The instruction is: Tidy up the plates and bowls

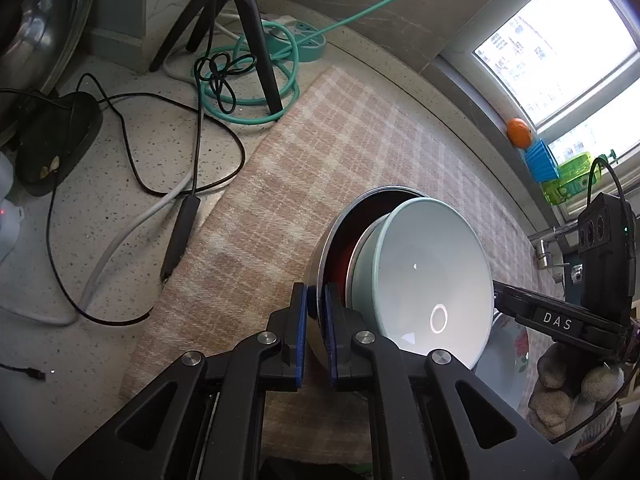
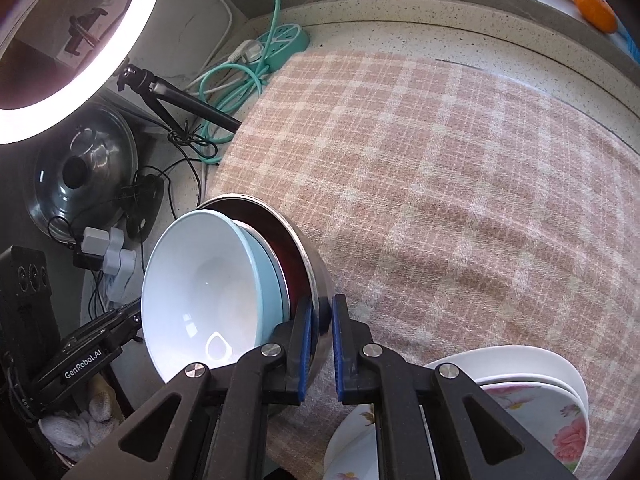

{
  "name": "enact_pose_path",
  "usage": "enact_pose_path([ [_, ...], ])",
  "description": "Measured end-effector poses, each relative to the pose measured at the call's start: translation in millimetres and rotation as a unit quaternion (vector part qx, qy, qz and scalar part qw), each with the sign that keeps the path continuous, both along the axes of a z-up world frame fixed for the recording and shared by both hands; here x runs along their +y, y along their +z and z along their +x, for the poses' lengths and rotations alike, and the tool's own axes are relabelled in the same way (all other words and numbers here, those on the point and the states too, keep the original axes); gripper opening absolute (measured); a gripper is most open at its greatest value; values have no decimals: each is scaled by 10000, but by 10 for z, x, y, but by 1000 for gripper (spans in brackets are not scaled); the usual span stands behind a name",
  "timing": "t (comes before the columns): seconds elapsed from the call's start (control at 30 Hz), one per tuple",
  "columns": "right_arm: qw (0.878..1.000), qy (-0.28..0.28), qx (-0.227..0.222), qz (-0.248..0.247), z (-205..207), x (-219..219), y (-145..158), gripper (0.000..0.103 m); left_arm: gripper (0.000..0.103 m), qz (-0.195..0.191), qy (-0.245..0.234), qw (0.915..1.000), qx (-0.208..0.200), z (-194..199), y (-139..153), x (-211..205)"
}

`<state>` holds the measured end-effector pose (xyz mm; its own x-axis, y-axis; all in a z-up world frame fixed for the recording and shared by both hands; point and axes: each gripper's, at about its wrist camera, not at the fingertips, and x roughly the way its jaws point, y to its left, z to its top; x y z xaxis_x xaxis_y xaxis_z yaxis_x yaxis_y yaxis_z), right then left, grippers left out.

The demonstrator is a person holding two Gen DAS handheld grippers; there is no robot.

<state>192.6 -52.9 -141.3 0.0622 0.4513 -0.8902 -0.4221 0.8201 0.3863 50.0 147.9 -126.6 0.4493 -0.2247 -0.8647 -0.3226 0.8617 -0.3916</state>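
My left hand-held gripper (image 1: 316,312) pinches the rim of a steel bowl (image 1: 320,256) between its blue pads, low in the middle of the left wrist view. My right hand-held gripper (image 2: 321,334) pinches the same steel bowl (image 2: 316,276) on its rim from the opposite side, low centre in the right wrist view. The bowl is tipped up on edge between the two, with its dark reddish inside showing.

Nested in it is a pale blue bowl (image 1: 432,280), white within, and a second pale rim shows just behind it, so there seem to be two stacked; in the right wrist view the pale blue bowl (image 2: 208,288) fills the lower left. The stack is over a pink checked cloth (image 1: 328,152) spread on the speckled counter (image 1: 132,152), but I cannot tell whether it touches the cloth.

At the lower right of the right wrist view lie flowered plates (image 2: 560,432) with a plain white dish (image 2: 516,364) on top, just beside my right gripper's arm.

In the upper left of the left wrist view stand black tripod legs (image 1: 256,40) amid a coiled teal cable (image 1: 256,92), with a teal power strip (image 1: 304,36) near them. An orange fruit (image 1: 519,132) sits on the window ledge at right. A lit ring light (image 2: 80,40) fills the upper left of the right wrist view, with a steel pot lid (image 2: 84,172) below it.
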Motion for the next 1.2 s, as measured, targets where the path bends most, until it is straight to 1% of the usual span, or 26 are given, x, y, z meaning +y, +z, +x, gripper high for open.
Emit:
enact_pose_path([
  [0.13,10000,-3,-42,-67,-13,2,-9,9,7,25,-60,10000,-16,4,6,-12],
  [0.4,9995,-315,76,6,-9,-36,-18,8,7,122,-177,9998,-13,-10,16,-38],
  [0.63,9993,-380,27,-64,-58,-19,-11,8,7,163,-210,9996,-28,-14,25,-40],
  [0.9,9990,-433,114,-67,-75,-27,-22,7,7,178,-192,9996,-82,-32,82,-26],
  [1.0,9989,-457,139,-35,-80,-34,0,7,7,177,-183,9996,-119,-41,117,-21],
  [1.2,9990,-433,47,-22,-118,-44,114,7,7,203,-181,9994,-198,-63,197,-24],
])
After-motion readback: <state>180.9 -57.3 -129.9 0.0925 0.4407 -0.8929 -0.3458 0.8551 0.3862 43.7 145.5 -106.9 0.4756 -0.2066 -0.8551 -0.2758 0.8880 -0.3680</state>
